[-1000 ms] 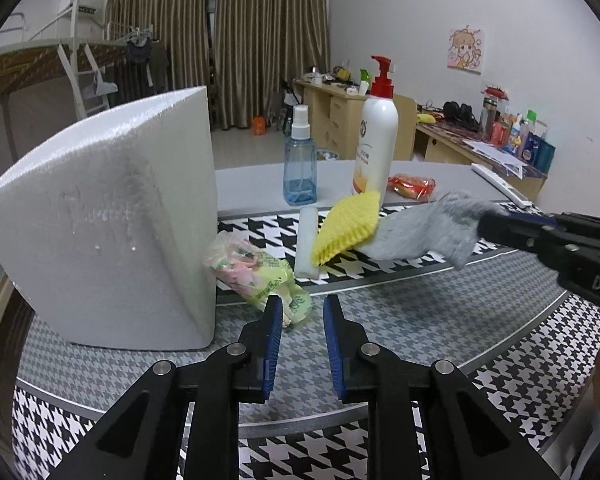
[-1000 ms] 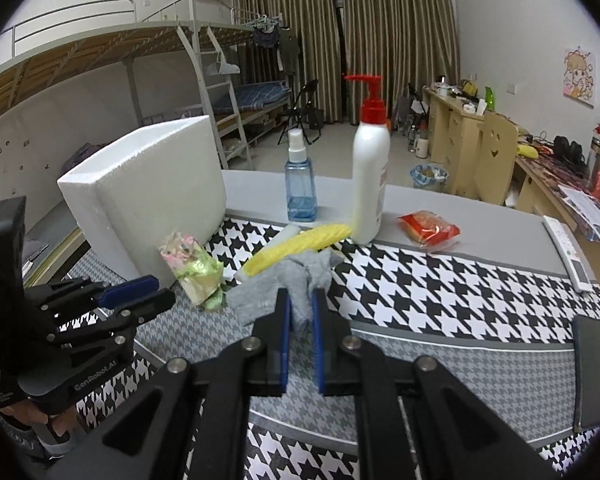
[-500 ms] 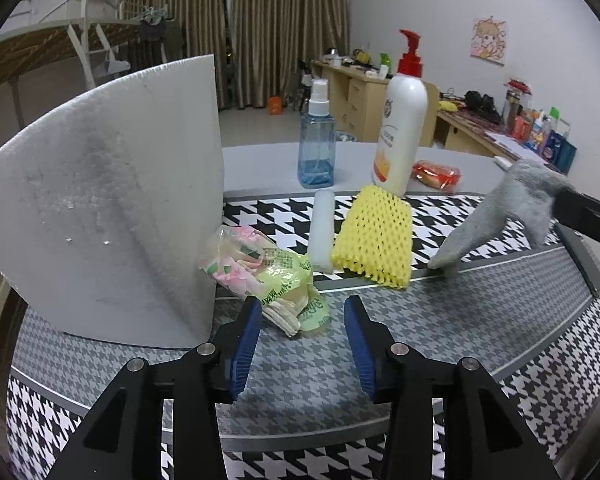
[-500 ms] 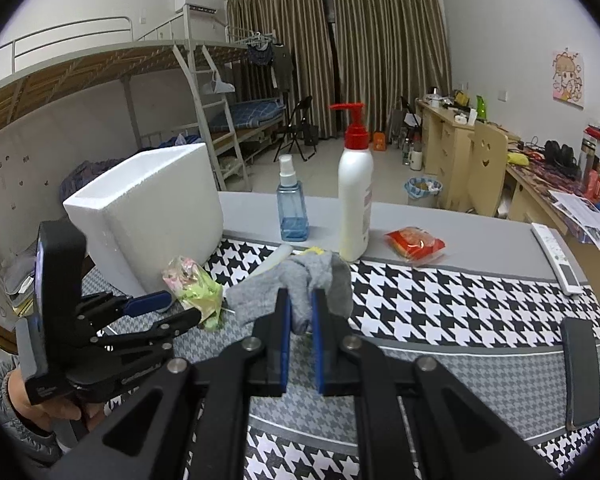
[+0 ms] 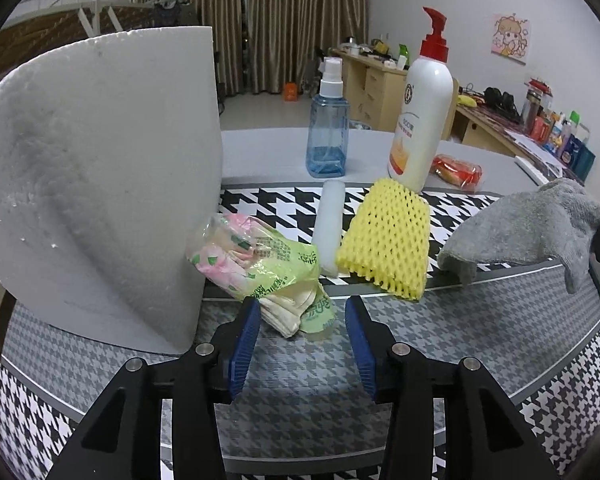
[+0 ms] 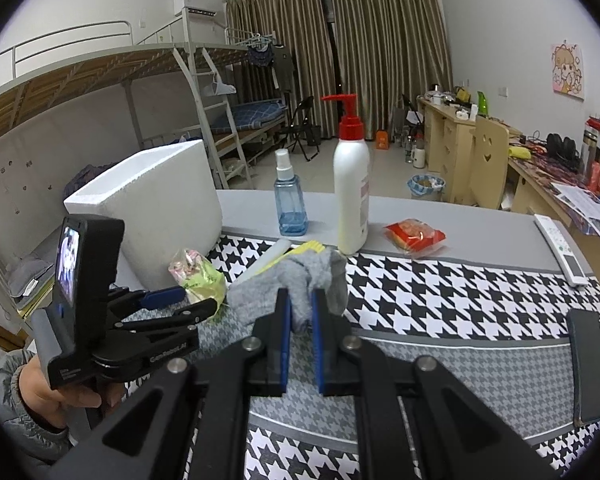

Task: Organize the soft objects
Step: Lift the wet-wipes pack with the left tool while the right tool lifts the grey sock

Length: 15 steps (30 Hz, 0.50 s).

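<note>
**On the table: sock gripped right, left jaws wide at the tissue pack**

On the houndstooth-covered table (image 5: 300,400), biggest item is the white foam box (image 5: 100,200), at the left side, upright, open top visible in the right wrist view (image 6: 148,200). Crinkly green-pink tissue pack (image 5: 260,268) lies against the box's near corner, one end toward the table's front edge.

Left gripper (image 5: 299,320): jaws have just been opening and stand apart, nothing pinched. The pack's near end sits between the blue pads but not pressed; the left pad is just beside it, the right pad apart from it. In the right wrist view the left gripper (image 6: 188,302) reaches in from the left, fingertips at the pack (image 6: 198,276), a hand (image 6: 56,396) on its handle.

Right gripper (image 6: 300,312): clenched on the grey sock (image 6: 296,280), fabric bunched between the pads, rest drooping either side. In the left wrist view the sock (image 5: 532,228) hangs at the right, its lower end touching the table mat.

Yellow foam net sleeve (image 5: 388,240) lies mid-table, right of the pack, apart from it. White foam tube (image 5: 330,224) lies between pack and sleeve, just beside both.

Behind, toward the far edge: white pump bottle (image 5: 420,112) with red top, upright, right behind the sleeve; blue spray bottle (image 5: 328,136) upright to its left. Red snack packet (image 5: 458,170) right of the pump bottle. Remote (image 6: 560,248) near the far right corner.
</note>
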Each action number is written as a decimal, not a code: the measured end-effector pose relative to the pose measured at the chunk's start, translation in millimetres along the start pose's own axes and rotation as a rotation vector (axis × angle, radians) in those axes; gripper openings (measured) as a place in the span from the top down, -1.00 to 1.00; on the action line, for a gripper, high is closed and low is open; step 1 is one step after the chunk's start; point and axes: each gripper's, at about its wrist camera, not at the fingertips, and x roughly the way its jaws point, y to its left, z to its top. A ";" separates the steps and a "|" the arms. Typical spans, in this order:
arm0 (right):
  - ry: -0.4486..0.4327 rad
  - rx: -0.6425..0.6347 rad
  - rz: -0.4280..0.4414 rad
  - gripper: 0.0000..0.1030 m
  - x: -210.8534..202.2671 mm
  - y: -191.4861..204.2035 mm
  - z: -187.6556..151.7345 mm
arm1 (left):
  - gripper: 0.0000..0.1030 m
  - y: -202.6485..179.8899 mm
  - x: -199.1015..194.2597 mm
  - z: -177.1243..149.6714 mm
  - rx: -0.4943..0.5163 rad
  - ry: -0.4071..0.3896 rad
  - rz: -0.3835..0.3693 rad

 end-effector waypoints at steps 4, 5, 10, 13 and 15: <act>0.000 -0.001 0.000 0.75 0.7 -1.0 -1.1 | -0.05 -2.8 -3.0 -0.2 0.004 -0.011 -0.023; 0.000 0.000 0.000 0.75 0.5 -0.9 -1.7 | -0.21 -2.4 -3.4 0.0 -0.005 -0.014 -0.021; 0.001 0.000 -0.003 0.75 0.3 -1.5 -1.7 | -0.25 -0.6 -0.4 2.0 -0.024 -0.028 0.002; 0.000 0.000 -0.002 0.75 0.5 -1.4 -1.8 | -0.21 2.9 4.9 1.3 -0.039 -0.003 -0.001; 0.003 0.001 -0.003 0.75 0.8 -1.6 -2.1 | -0.01 4.1 7.0 1.0 -0.042 0.004 0.002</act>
